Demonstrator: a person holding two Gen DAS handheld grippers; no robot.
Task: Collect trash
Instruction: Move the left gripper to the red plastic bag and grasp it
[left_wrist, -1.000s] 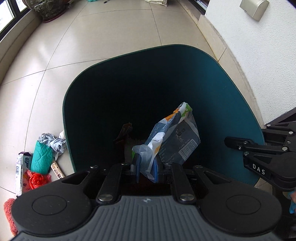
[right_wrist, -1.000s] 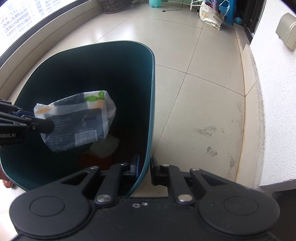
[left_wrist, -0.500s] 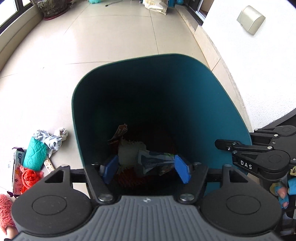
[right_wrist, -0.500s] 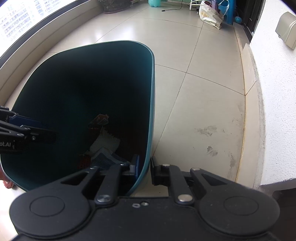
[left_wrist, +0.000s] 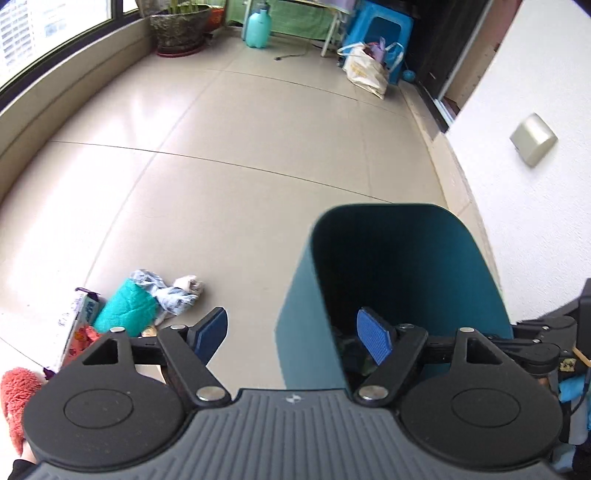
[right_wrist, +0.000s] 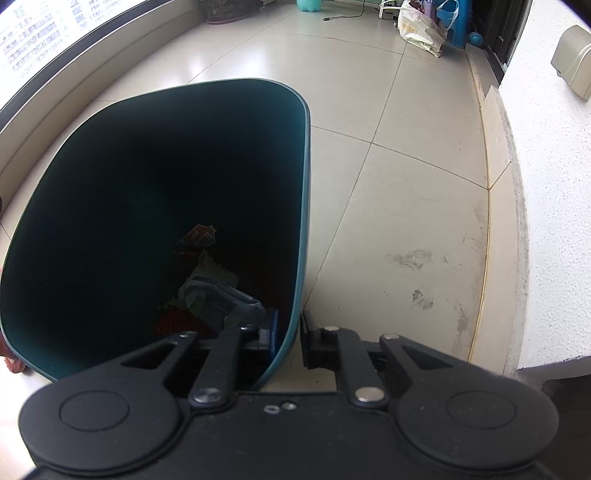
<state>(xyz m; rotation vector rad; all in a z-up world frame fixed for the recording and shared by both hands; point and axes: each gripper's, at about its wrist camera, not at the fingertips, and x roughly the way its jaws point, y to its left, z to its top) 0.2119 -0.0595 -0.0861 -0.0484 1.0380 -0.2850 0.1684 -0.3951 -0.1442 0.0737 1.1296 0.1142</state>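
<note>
just dropped the wrapper (right_wrist: 221, 299) into the bin (right_wrist: 303, 184); lying at the bottom now. left gripper (left_wrist: 291, 332) just spread wide, empty, swung off toward the litter pile (left_wrist: 147, 302) on the floor. right gripper (right_wrist: 286, 332) pinched narrow on the bin wall. more to collect.

Bin interior (right_wrist: 129, 206) mostly black; wrappers at bottom (right_wrist: 218, 295) dim, print unreadable, partly behind gripper body. Trash pile (left_wrist: 122, 314) half hidden behind left gripper linkage, cut at frame's left edge. Box lettering (left_wrist: 79, 314) too small to read. Red fuzzy thing (left_wrist: 14, 391) cropped, can't ID.
</note>
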